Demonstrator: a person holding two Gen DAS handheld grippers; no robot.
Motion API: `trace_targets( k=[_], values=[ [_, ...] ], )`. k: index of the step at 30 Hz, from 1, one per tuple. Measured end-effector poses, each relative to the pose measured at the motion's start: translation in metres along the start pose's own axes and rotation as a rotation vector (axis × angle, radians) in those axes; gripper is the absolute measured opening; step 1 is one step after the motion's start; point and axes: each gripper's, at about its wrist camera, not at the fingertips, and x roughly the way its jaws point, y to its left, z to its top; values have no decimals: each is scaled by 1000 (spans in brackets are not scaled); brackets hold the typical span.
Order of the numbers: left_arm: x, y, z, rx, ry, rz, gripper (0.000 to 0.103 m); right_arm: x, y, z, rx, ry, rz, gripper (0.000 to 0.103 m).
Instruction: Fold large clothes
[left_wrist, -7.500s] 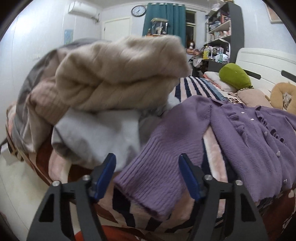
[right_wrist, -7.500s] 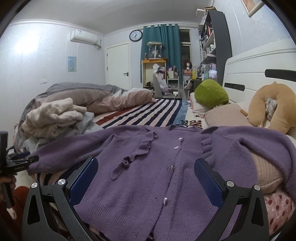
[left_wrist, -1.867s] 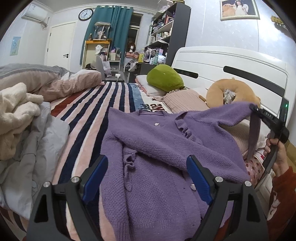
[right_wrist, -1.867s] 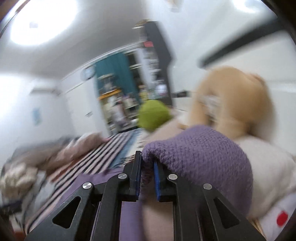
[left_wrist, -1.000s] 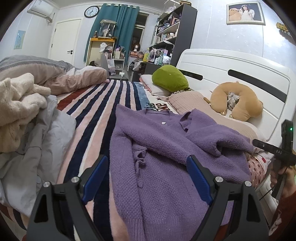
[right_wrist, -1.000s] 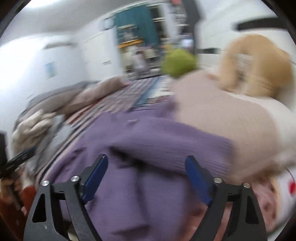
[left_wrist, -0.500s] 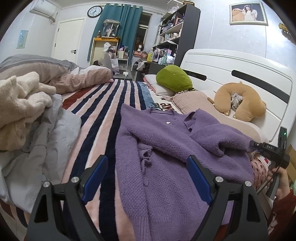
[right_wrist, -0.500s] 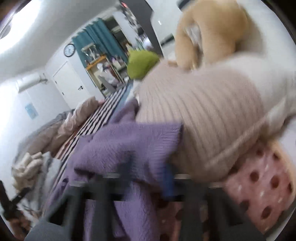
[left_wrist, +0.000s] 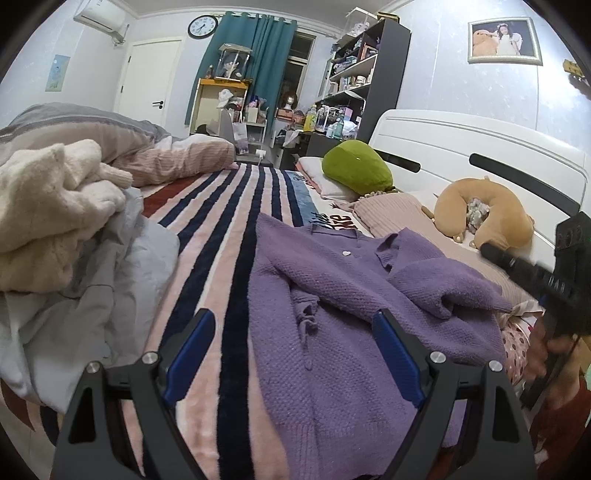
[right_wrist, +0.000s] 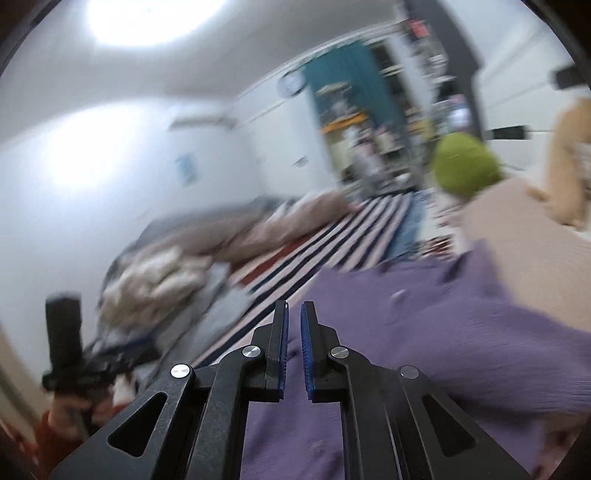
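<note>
Purple knit cardigan (left_wrist: 354, 314) flat on striped bed (left_wrist: 221, 229), left gripper (left_wrist: 295, 354) jaws spread over its near hem, right gripper (right_wrist: 294, 339) jaws nearly pressed together, empty, above it.

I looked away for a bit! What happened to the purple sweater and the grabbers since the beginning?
Both sleeves of the purple cardigan got folded in across its front. The right gripper pinched one sleeve, carried it over and let go; its fingers are nearly closed with nothing between them. The left gripper swung from the clothes pile to the cardigan, open throughout.
</note>
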Motion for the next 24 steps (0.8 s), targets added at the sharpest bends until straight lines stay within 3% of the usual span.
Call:
trace_targets(
  k=[4, 5, 6, 8, 9, 12, 15, 19, 21, 24],
  values=[
    [-4, 9, -3, -10, 2, 15, 84, 25, 12, -22, 9, 88, -7, 3],
    [-5, 11, -3, -9, 3, 20, 84, 23, 3, -27, 51, 88, -26, 11],
    [-5, 13, -4, -9, 3, 22, 84, 20, -12, -29, 108, 86, -68, 29],
    [-6, 16, -4, -11, 3, 25, 84, 12, -35, -36, 187, 76, -171, 51],
    [-6, 17, -5, -14, 5, 25, 85, 7, -45, -38, 218, 71, -217, 55],
    [-3, 17, -4, -20, 8, 22, 85, -6, -84, -48, 349, 96, -296, 57],
    [-1, 16, -5, -19, 13, 16, 85, -16, -109, -60, 463, 103, -246, 59],
    [3, 14, -5, -9, 21, 18, 85, -35, -126, -62, 484, 9, -316, 65],
    [4, 14, -4, -11, 22, 18, 85, -47, -137, -61, 518, -50, -324, 73],
    [7, 15, -2, -20, 24, 19, 85, -53, -150, -62, 578, -76, -373, 75]
  ],
)
